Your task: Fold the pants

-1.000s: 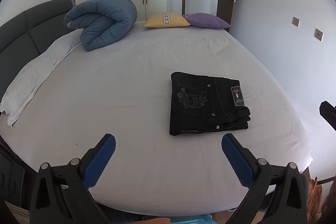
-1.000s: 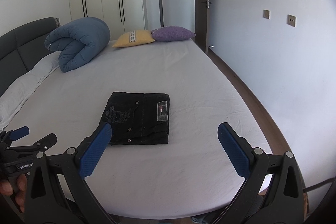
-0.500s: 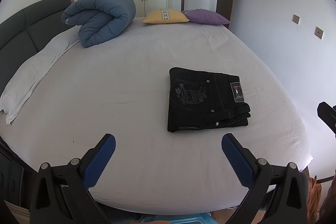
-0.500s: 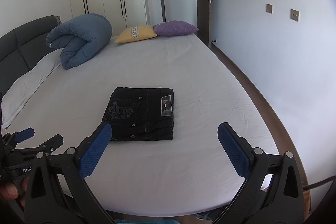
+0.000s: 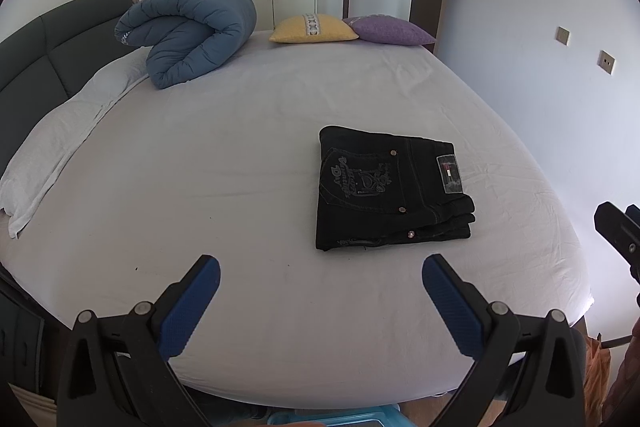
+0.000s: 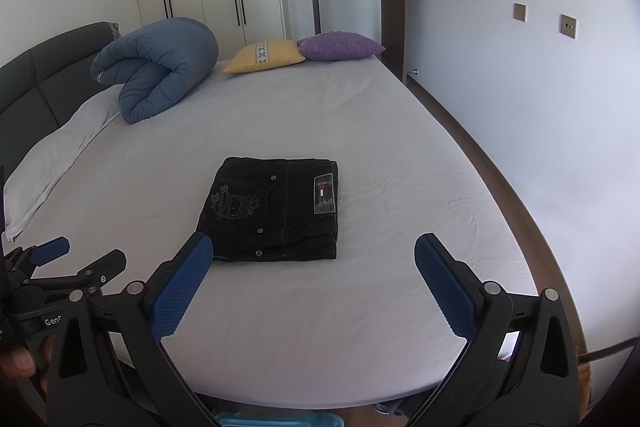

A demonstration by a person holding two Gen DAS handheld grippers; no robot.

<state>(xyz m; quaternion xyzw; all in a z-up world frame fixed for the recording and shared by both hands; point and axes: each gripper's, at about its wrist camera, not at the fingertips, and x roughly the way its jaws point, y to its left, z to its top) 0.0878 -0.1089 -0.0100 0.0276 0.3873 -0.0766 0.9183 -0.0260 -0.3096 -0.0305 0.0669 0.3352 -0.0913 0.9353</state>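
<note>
Black pants (image 5: 390,193), folded into a compact stack, lying flat on the bed (image 5: 240,155) toward its right half, brand patch and embroidered pocket facing up, layered edges toward the near side. Looks finished, judging by the squared shape; only the near-right corner, where layers fan out slightly, might merit a tidy.

Left gripper (image 5: 320,281) held above the near edge of the bed, jaws wide apart, nothing between them, well clear of the cloth. Right gripper (image 6: 314,265) likewise over the near edge, jaws spread and empty, its left blue pad just short of the stack's near-left corner in that view, though not touching as far as can be told.

To close the step well: keep both sets of jaws apart and lifted, pull straight back without brushing the stack, avoid dragging the sheet, since any tug would skew the layers.

Farther out: rolled blue duvet (image 5: 188,31), yellow pillow (image 5: 312,29) and purple pillow (image 5: 390,31) at the far side.
</note>
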